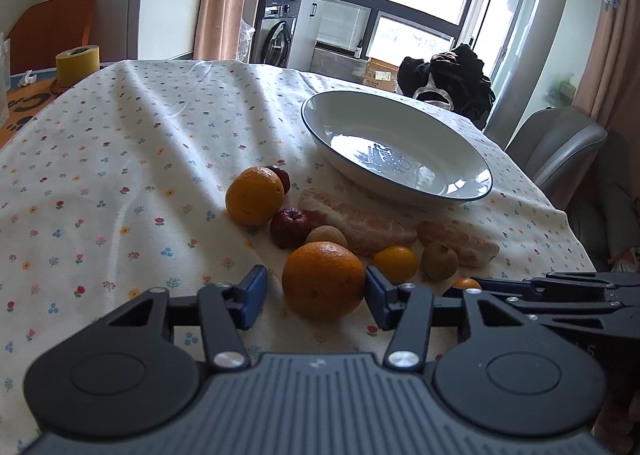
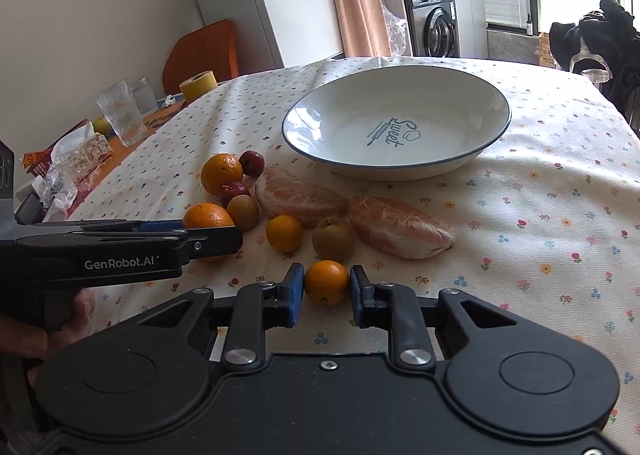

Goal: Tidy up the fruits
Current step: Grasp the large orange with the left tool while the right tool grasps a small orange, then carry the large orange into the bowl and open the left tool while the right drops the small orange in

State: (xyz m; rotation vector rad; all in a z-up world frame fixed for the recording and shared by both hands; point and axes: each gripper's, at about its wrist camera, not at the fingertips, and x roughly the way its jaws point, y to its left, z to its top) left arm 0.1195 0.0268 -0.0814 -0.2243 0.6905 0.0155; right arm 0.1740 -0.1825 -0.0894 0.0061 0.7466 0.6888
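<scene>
My left gripper (image 1: 316,289) stands open around a large orange (image 1: 324,279) on the flowered tablecloth; the right pad touches it, the left pad is a little apart. My right gripper (image 2: 326,289) is shut on a small orange (image 2: 326,281) that rests on the cloth. Behind lie another orange (image 2: 221,173), two small red fruits (image 2: 252,163), a brown fruit (image 2: 243,211), a small orange (image 2: 284,233), a greenish-brown fruit (image 2: 333,239) and two peeled pomelo segments (image 2: 300,197). An empty white plate (image 2: 400,171) with a blue rim stands beyond them.
Glasses (image 2: 120,115), a yellow tape roll (image 2: 198,85) and snack wrappers (image 2: 72,159) sit at the table's far left. Black clothes (image 2: 600,35) hang over a chair behind the plate. A grey chair (image 1: 560,143) stands at the right edge. A hand (image 2: 60,327) holds the left gripper.
</scene>
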